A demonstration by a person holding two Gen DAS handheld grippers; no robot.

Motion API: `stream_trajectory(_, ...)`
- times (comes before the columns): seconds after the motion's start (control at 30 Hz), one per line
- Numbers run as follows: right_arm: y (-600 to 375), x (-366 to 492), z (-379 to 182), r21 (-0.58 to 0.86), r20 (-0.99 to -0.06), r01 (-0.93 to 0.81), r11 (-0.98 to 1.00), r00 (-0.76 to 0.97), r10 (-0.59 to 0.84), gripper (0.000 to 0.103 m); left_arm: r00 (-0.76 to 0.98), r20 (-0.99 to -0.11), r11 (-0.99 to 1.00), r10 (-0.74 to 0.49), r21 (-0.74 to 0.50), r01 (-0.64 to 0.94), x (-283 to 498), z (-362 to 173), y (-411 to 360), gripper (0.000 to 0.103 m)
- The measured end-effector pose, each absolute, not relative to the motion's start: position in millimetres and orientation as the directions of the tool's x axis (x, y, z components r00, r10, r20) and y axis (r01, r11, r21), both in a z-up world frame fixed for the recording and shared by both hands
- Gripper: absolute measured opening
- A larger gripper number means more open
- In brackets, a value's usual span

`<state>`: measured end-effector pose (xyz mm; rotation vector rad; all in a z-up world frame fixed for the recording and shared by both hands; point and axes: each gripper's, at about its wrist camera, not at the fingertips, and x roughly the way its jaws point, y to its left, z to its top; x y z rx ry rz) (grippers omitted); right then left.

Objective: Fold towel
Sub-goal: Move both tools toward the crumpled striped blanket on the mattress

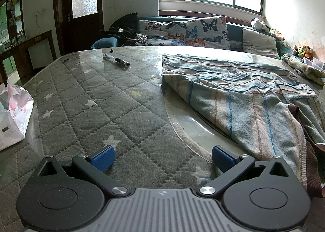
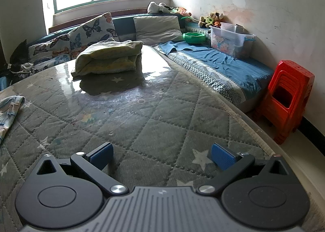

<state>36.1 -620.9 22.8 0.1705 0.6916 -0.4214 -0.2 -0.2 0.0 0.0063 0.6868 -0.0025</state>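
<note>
A striped blue, white and tan towel (image 1: 239, 93) lies rumpled on the right half of the quilted grey table top (image 1: 85, 97), with one corner drooping toward the near edge. My left gripper (image 1: 162, 159) hovers low over the table just left of that corner, open, nothing between its blue pads. In the right wrist view only an edge of the striped towel (image 2: 10, 108) shows at the far left. My right gripper (image 2: 161, 157) is open over bare quilted surface, well right of the towel.
A folded yellowish towel (image 2: 107, 58) rests at the table's far side. A pen (image 1: 116, 60) lies far left of the striped towel. A white bag (image 1: 14, 114) stands at the left edge. Sofa cushions (image 1: 205, 32), a clear storage box (image 2: 229, 38) and red stools (image 2: 288, 99) ring the table.
</note>
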Motion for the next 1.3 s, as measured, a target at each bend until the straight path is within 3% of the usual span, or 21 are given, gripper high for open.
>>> stream_trajectory(0.63, -600.7, 18.3, 27.7, 0.062, -0.650, 0.421, 0.905, 0.705, -0.283, 0.102, 0.773, -0.634, 1.000, 0.002, 0.008, 0.004, -0.1, -0.2, -1.0, 0.103)
stream_trajectory(1.3, -459.9, -55.8, 70.4, 0.106, -0.539, 0.095, 0.990, 0.842, -0.023, 0.094, 0.751, -0.661, 1.000, 0.016, 0.000, -0.021, -8.0, 6.7, -7.4, 0.103)
